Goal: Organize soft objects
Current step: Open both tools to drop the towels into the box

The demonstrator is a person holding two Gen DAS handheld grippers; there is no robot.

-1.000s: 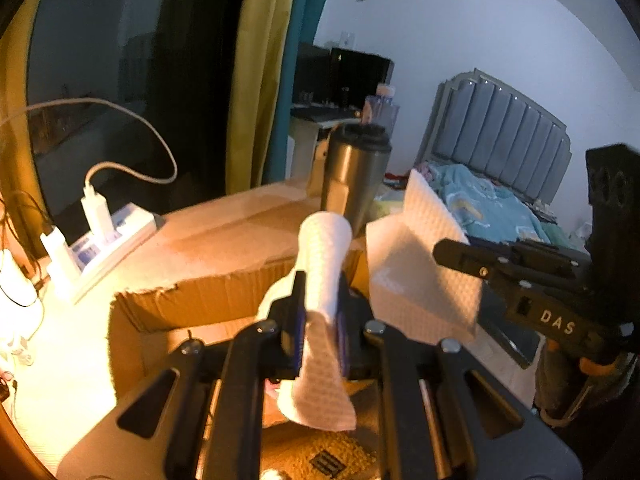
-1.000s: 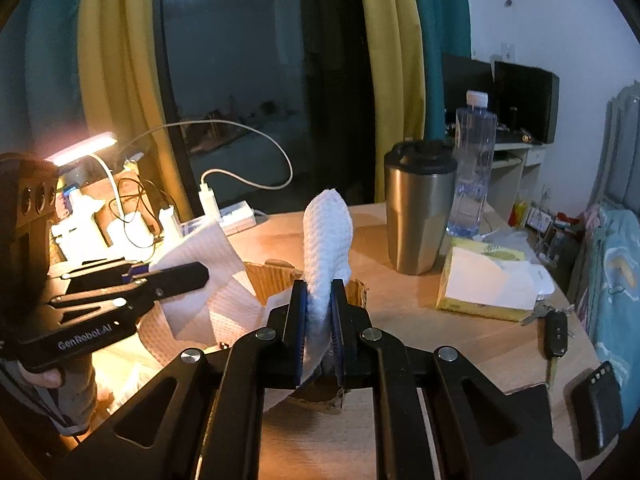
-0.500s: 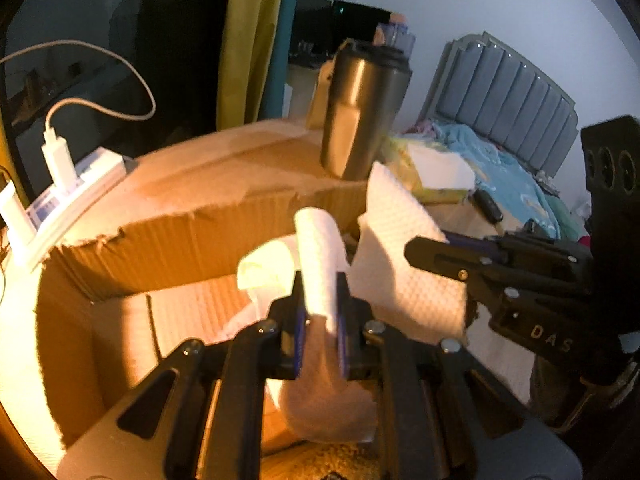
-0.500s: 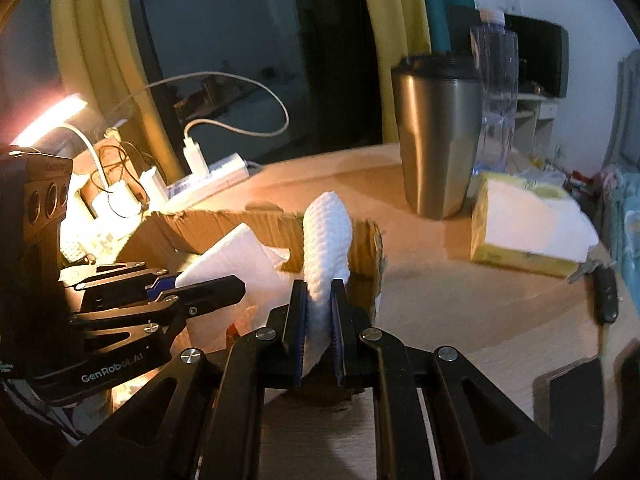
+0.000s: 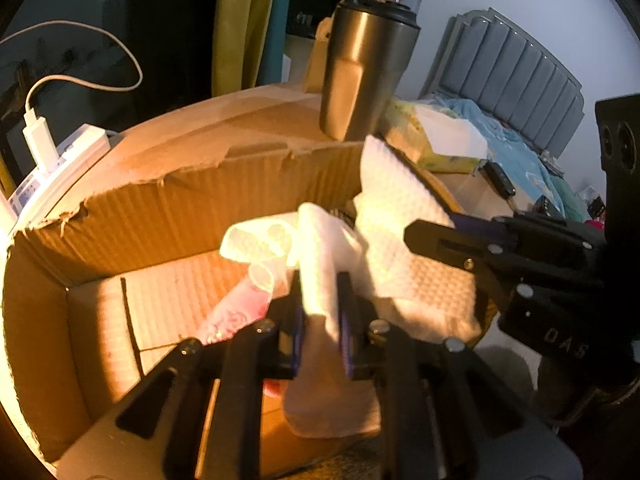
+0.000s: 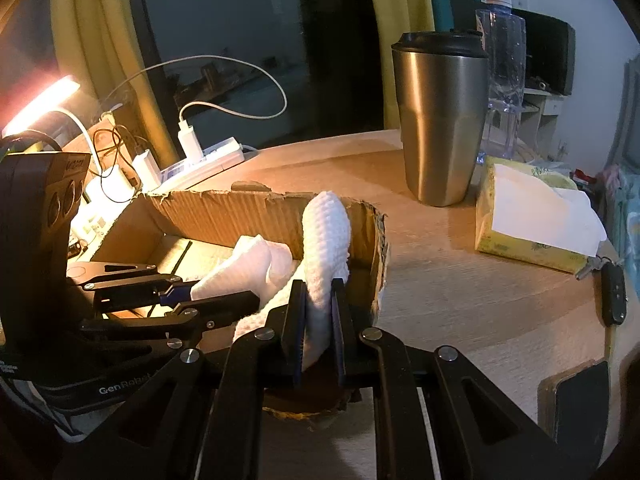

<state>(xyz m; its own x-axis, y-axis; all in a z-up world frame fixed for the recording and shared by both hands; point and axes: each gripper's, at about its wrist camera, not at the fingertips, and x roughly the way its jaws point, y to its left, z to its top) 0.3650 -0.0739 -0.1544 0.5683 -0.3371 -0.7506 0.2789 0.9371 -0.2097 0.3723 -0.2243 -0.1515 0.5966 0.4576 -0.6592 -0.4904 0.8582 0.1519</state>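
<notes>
A white textured cloth (image 5: 400, 216) hangs between both grippers over an open cardboard box (image 5: 168, 208). My left gripper (image 5: 320, 300) is shut on one end of the cloth, low inside the box. My right gripper (image 6: 318, 300) is shut on the other end (image 6: 326, 236), at the box's right wall (image 6: 380, 248). In the left wrist view the right gripper (image 5: 424, 232) comes in from the right. In the right wrist view the left gripper (image 6: 192, 292) comes in from the left, holding cloth (image 6: 248, 260). A pink patterned soft item (image 5: 236, 312) lies on the box floor.
A steel tumbler (image 6: 440, 120) and a water bottle (image 6: 502, 80) stand behind the box on the round wooden table (image 6: 460, 300). A yellow tissue pack (image 6: 532, 220), a car key (image 6: 614, 296), a power strip with chargers (image 6: 200, 160) and a lamp (image 6: 40, 100) surround it.
Both grippers have moved down and forward with the cloth, from above the box to inside it. The cloth now sags into the box.
</notes>
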